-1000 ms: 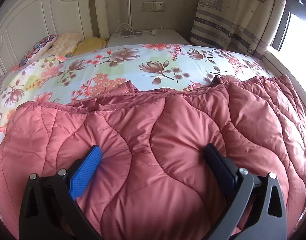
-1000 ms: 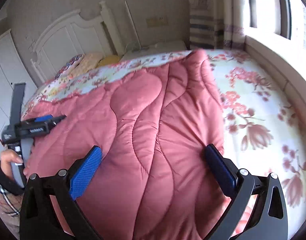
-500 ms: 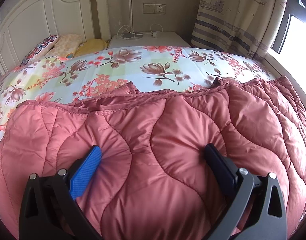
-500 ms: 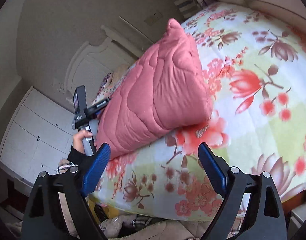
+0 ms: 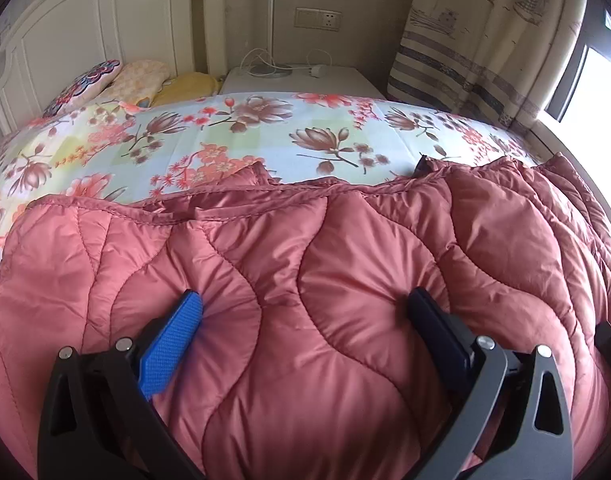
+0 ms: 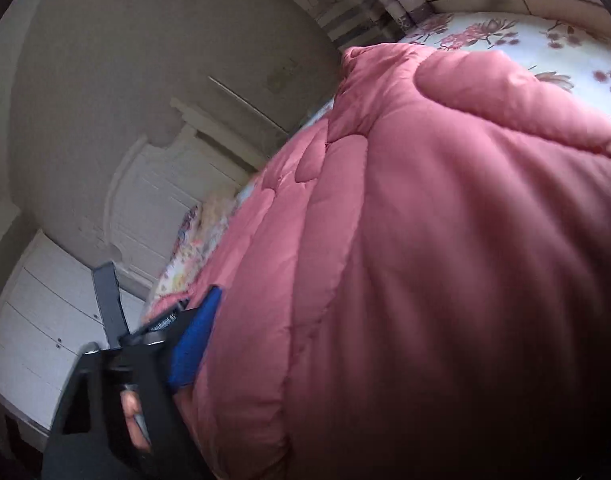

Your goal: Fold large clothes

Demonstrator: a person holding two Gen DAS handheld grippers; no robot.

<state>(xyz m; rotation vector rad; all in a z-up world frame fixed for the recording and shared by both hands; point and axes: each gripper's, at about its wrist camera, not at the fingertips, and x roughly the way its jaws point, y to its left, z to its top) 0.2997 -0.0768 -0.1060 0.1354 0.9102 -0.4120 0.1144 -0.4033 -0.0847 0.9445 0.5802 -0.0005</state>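
Note:
A large pink quilted coat [image 5: 305,280] lies folded on the flowered bed sheet [image 5: 233,140]. My left gripper [image 5: 305,316] is open, its two fingers pressed down into the coat near its front edge. In the right wrist view the coat [image 6: 425,260] fills most of the frame, close up and blurred. Only the right gripper's left finger with its blue pad [image 6: 193,344] shows, tight against the coat; the other finger is hidden. A black part at the coat's right edge [image 5: 609,340] in the left wrist view looks like the other gripper.
A white headboard [image 5: 105,32] and pillows [image 5: 137,80] are at the far left. A white bedside table [image 5: 297,80] with cables stands behind the bed. A striped curtain [image 5: 485,40] and window are at the right. White cabinets [image 6: 37,320] stand beside the bed.
The right gripper has swung down and in, from over the bare sheet to right up against the coat's side. The left gripper has stayed pressed on the coat.

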